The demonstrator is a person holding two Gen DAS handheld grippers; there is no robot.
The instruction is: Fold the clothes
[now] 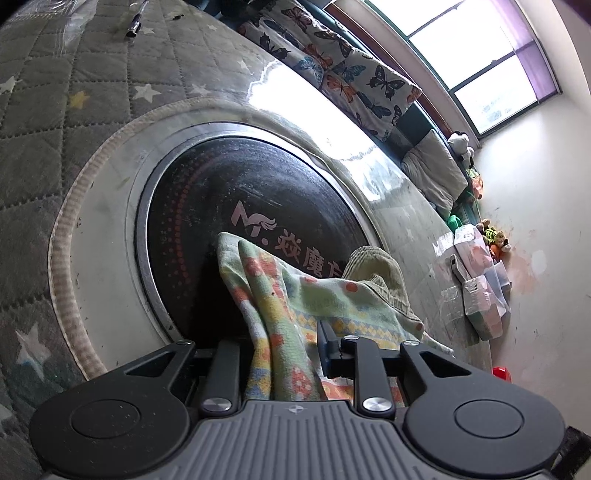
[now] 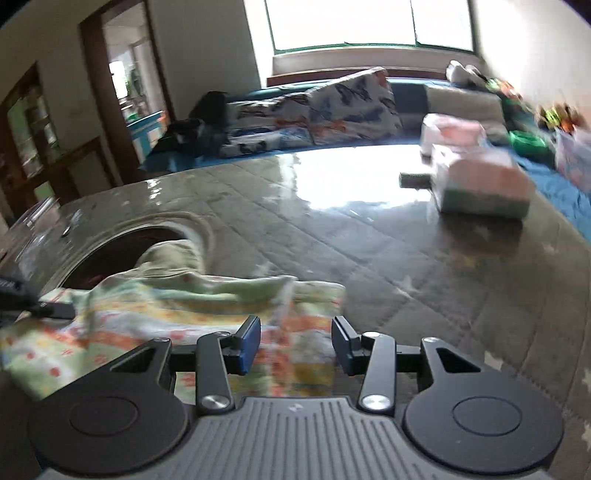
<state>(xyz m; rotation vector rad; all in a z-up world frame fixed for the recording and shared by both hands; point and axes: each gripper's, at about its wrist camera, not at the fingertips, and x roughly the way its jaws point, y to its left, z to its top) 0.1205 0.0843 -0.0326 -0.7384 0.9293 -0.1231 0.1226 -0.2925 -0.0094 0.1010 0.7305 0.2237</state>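
Observation:
A pale green patterned cloth (image 1: pixel 295 306) with orange and yellow prints lies over the black round hotplate (image 1: pixel 229 206) set in the table. An olive ribbed garment (image 1: pixel 380 269) sits under its far edge. My left gripper (image 1: pixel 284 354) has the cloth bunched between its fingers and looks shut on it; the left finger is hidden by the fabric. In the right wrist view the same cloth (image 2: pixel 177 314) lies flat in front, the olive garment (image 2: pixel 170 258) behind it. My right gripper (image 2: pixel 295 345) is open just above the cloth's near right edge, holding nothing.
The table wears a grey quilted star cover (image 2: pixel 406 266) under glossy plastic. Wrapped packages (image 2: pixel 476 184) sit at the far right. A butterfly-print quilt (image 2: pixel 332 107) lies on the bench behind. Toys and bags (image 1: pixel 476 258) line the wall. A small metal tool (image 1: pixel 136 22) lies at the far left.

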